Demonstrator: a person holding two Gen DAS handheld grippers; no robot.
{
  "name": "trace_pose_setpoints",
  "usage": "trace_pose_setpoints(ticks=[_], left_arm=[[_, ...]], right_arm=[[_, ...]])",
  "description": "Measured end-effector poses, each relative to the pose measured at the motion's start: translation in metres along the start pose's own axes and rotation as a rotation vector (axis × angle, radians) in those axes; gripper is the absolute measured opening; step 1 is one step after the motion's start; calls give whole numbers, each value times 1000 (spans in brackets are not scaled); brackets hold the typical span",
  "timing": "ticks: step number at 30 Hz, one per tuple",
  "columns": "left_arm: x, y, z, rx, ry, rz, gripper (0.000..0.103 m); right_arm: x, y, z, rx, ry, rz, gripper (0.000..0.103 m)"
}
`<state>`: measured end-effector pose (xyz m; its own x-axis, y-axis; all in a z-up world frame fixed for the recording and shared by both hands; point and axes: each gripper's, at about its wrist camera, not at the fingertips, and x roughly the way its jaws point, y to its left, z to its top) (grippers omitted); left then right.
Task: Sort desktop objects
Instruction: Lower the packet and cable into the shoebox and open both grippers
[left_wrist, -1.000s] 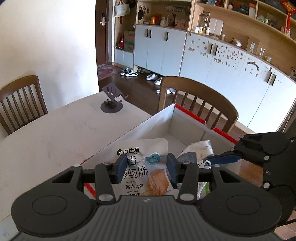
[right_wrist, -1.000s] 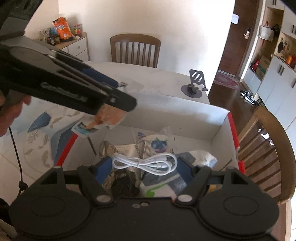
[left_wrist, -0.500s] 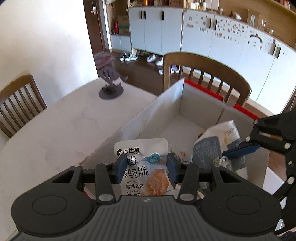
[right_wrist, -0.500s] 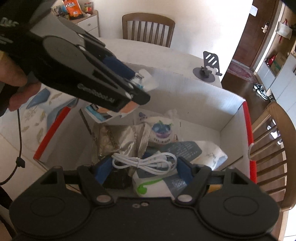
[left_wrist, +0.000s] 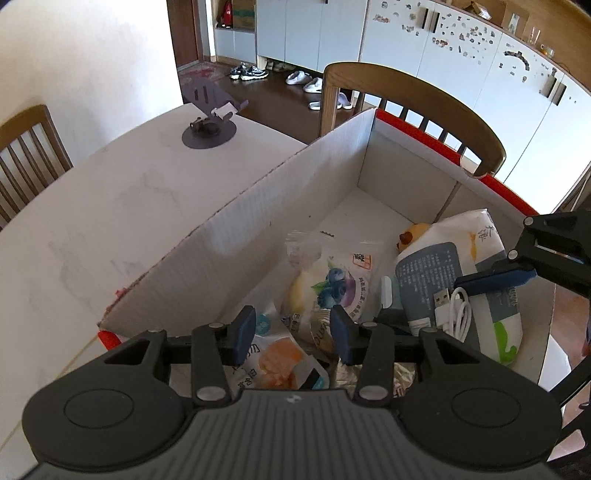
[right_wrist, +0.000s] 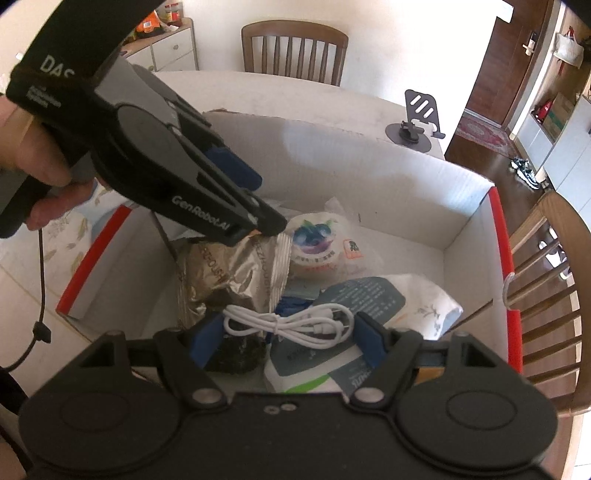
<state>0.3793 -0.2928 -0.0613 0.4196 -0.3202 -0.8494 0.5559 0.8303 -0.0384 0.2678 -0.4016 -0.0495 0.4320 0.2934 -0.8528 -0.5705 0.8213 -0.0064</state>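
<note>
A white cardboard box with red edges (left_wrist: 280, 206) (right_wrist: 373, 177) stands on the table and holds snack packets. My left gripper (left_wrist: 291, 332) is open above the box, and the chicken snack pouch (left_wrist: 280, 362) lies loose in the box just below its fingers. My right gripper (right_wrist: 290, 338) is shut on a coiled white USB cable (right_wrist: 288, 325) (left_wrist: 456, 310) and holds it over a white wet-wipes pack (right_wrist: 373, 295) (left_wrist: 454, 266). A blueberry bun packet (left_wrist: 328, 280) (right_wrist: 317, 240) and a silver foil packet (right_wrist: 236, 273) lie in the box.
A black phone stand (left_wrist: 208, 125) (right_wrist: 413, 125) stands on the white table beyond the box. Wooden chairs (left_wrist: 410, 99) (right_wrist: 295, 48) surround the table. A floral mat (right_wrist: 81, 229) lies left of the box.
My left gripper moved over the box, tipped down and opened, dropping the chicken pouch into the box. My right gripper moved lower over the box, still gripping the cable.
</note>
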Motion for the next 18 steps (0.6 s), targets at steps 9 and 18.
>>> trace_pose_setpoints(ticks=[9,18], left_arm=[[-7,2,-3,-33,-12,-34,44],[-32,5,-12,-81,-57,-54,60]], right_arm=[[-7,0,0,8,-27,29,79],[-31,4,-5,27,-71,19,81]])
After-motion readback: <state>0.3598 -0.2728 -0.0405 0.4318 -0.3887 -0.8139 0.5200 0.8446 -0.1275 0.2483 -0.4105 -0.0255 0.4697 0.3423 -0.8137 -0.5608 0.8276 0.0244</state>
